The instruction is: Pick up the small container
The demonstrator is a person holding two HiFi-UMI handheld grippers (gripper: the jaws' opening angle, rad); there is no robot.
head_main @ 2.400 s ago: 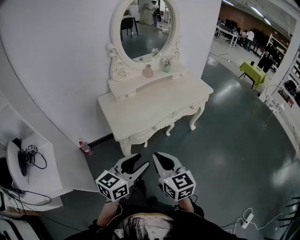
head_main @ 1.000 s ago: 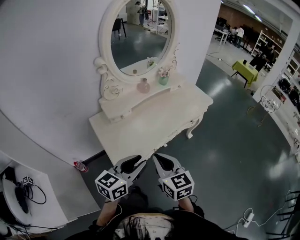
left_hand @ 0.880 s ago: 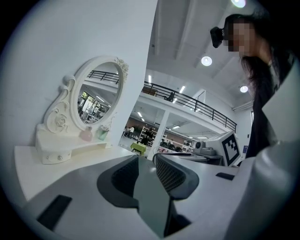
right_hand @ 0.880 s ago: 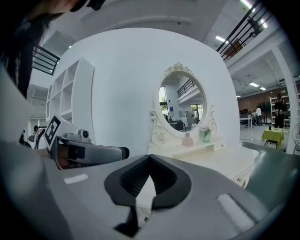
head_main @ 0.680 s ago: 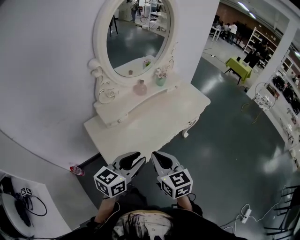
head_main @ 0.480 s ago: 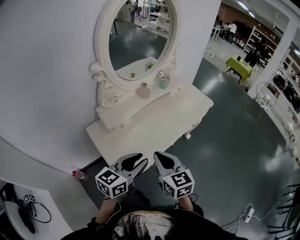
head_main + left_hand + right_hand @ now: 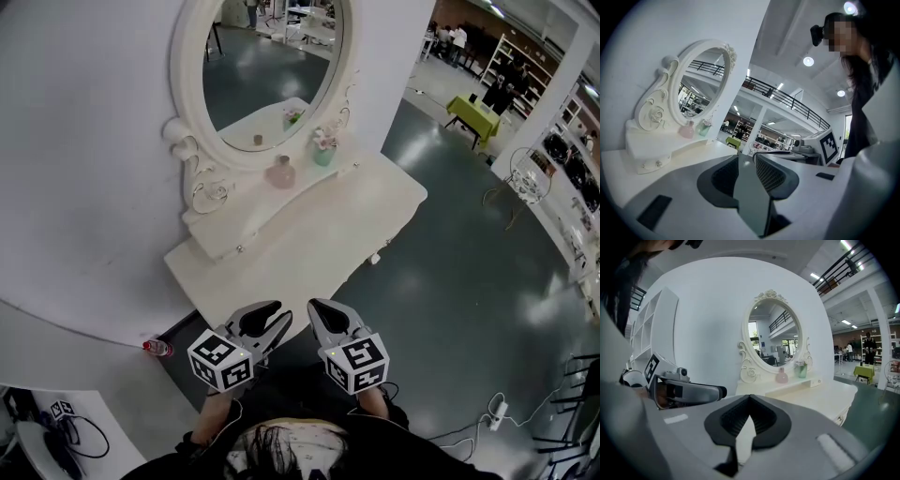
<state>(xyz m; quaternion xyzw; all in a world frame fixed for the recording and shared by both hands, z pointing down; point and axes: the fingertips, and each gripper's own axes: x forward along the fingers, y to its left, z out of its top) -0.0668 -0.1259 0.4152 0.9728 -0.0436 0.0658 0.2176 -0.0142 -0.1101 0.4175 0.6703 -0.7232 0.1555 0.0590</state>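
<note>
A small pink container (image 7: 279, 172) stands on the raised back shelf of the white dressing table (image 7: 309, 239), under the oval mirror (image 7: 267, 66). Right of it is a green vase with flowers (image 7: 323, 150). My left gripper (image 7: 270, 322) and right gripper (image 7: 322, 316) are side by side at the table's near edge, both shut and empty, well short of the shelf. In the left gripper view the pink container (image 7: 687, 130) lies far left of the jaws (image 7: 739, 157). The right gripper view has the pink container (image 7: 782, 376) ahead and right of the shut tips (image 7: 750, 397).
A red-capped bottle (image 7: 156, 348) lies on the dark floor by the curved white wall. A yellow-green table (image 7: 472, 111) and a wire basket (image 7: 525, 184) stand far right. A power strip with its cable (image 7: 495, 406) lies on the floor at lower right.
Both grippers have moved together toward the dressing table, which now fills more of the head view. The white shelf at the lower left has slid almost out of frame. Both jaws stayed shut.
</note>
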